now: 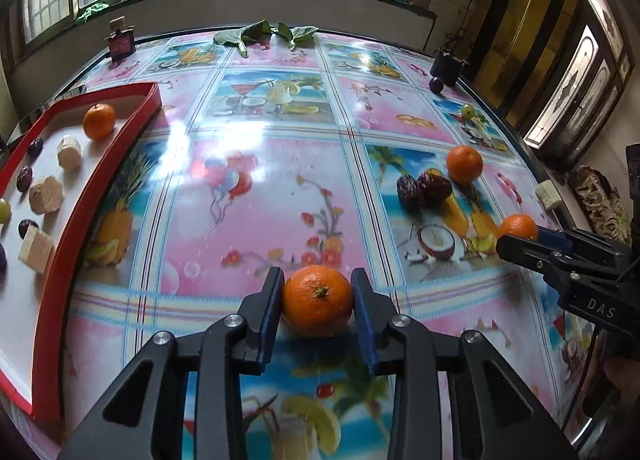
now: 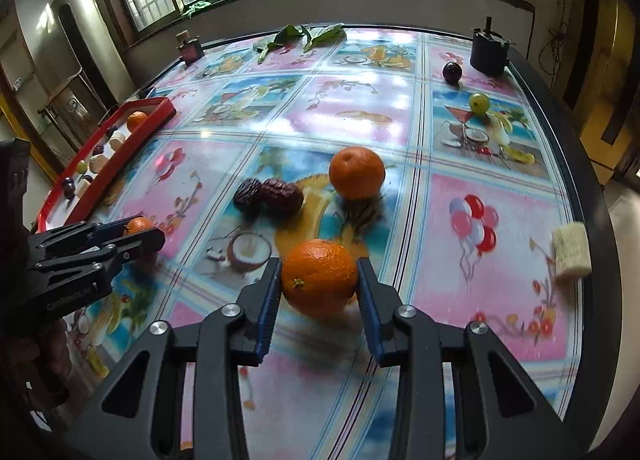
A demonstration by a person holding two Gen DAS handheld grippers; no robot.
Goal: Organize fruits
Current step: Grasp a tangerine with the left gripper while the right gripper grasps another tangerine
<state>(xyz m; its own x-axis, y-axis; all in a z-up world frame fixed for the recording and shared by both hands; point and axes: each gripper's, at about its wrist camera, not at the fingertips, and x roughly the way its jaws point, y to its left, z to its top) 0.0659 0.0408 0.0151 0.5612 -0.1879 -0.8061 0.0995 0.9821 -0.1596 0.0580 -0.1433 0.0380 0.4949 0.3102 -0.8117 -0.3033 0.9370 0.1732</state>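
My left gripper (image 1: 318,296) is shut on an orange (image 1: 318,300), low over the table. My right gripper (image 2: 318,284) is shut on another orange (image 2: 319,278); it also shows in the left wrist view (image 1: 518,226). A third orange (image 2: 356,172) lies on the table beside two dark red dates (image 2: 280,196). A red-rimmed white tray (image 1: 132,128) at the left holds an orange (image 1: 99,121), dark grapes, a green grape and pale fruit chunks. A green grape (image 2: 479,103) and a dark plum (image 2: 452,72) lie far right.
A pale fruit chunk (image 2: 571,251) lies near the table's right edge. A black pot (image 2: 489,52) stands at the far right corner, a small dark bottle (image 1: 120,43) at the far left, green leaves (image 1: 264,35) along the far edge.
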